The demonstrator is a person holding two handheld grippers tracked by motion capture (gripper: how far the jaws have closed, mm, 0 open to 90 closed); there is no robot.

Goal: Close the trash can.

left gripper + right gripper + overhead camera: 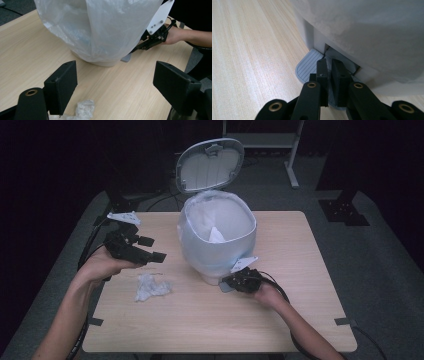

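Observation:
A white pedal bin (217, 240) lined with a thin plastic bag (100, 27) stands mid-table, its lid (210, 165) tipped up and back. My right gripper (227, 282) is shut, and its tips (329, 65) rest on the bin's ribbed grey pedal (308, 66) at the base. A crumpled white tissue (151, 287) lies on the table left of the bin. My left gripper (154, 249) hovers above and behind the tissue (83, 110), jaws wide open with nothing between them (115, 85). The right gripper (140, 46) also shows beyond the bag.
A white scrap (216, 236) lies inside the bin. The wooden table (280, 320) stands on grey carpet, with a metal stand (292, 170) behind it. Tape tabs mark the table's front corners.

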